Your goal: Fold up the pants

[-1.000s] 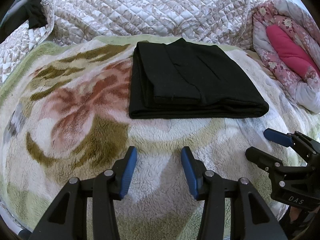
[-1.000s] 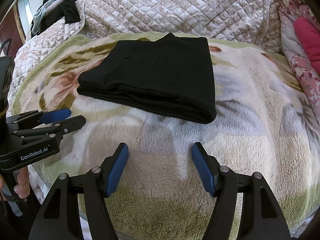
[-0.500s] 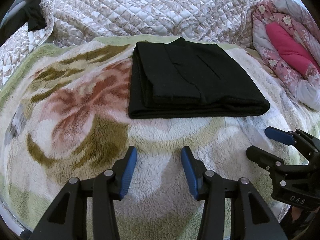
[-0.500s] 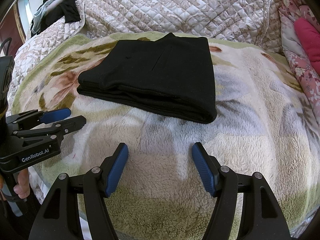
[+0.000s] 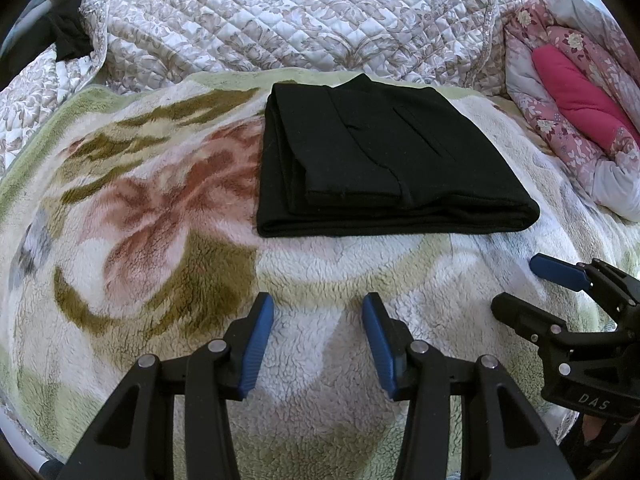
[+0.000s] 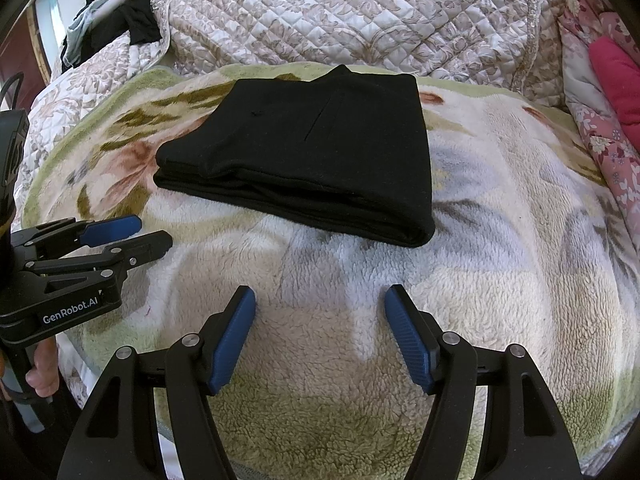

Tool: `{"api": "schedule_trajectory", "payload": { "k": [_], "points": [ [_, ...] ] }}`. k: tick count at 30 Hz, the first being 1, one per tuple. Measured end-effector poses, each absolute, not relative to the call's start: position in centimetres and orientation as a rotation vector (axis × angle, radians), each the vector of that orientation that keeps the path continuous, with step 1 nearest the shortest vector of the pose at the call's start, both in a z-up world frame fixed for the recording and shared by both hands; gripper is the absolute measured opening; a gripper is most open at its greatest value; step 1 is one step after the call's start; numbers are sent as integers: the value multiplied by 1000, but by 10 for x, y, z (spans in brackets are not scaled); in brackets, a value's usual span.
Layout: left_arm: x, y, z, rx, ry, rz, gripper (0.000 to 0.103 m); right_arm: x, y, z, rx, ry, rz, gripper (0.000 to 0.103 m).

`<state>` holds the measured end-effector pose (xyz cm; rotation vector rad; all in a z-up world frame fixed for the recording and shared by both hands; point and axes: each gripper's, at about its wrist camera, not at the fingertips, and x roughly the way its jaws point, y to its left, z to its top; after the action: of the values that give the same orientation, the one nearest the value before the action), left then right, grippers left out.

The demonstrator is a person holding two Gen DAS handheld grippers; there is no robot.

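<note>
The black pants (image 5: 384, 164) lie folded into a flat rectangle on the fleece floral blanket (image 5: 152, 216); they also show in the right wrist view (image 6: 304, 160). My left gripper (image 5: 318, 308) is open and empty, hovering over the blanket in front of the pants. My right gripper (image 6: 320, 300) is open and empty, also short of the pants' near edge. Each gripper shows in the other's view: the right one (image 5: 516, 286) at the right, the left one (image 6: 154, 232) at the left.
A quilted bedspread (image 5: 288, 16) rises behind the blanket. A pink floral duvet (image 5: 576, 96) is bunched at the right. Dark clothes (image 6: 120, 20) lie at the far left. The bed's front edge is just below the grippers.
</note>
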<state>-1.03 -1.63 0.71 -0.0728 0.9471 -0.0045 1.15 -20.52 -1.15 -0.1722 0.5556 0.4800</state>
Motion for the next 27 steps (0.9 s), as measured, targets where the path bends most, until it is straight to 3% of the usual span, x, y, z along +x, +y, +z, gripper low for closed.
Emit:
{"api": "schedule_trajectory", "payload": {
  "k": [27],
  "points": [
    [-10, -16, 7, -69, 948, -3, 49, 12, -204, -12, -174, 556, 477, 70]
  ]
}}
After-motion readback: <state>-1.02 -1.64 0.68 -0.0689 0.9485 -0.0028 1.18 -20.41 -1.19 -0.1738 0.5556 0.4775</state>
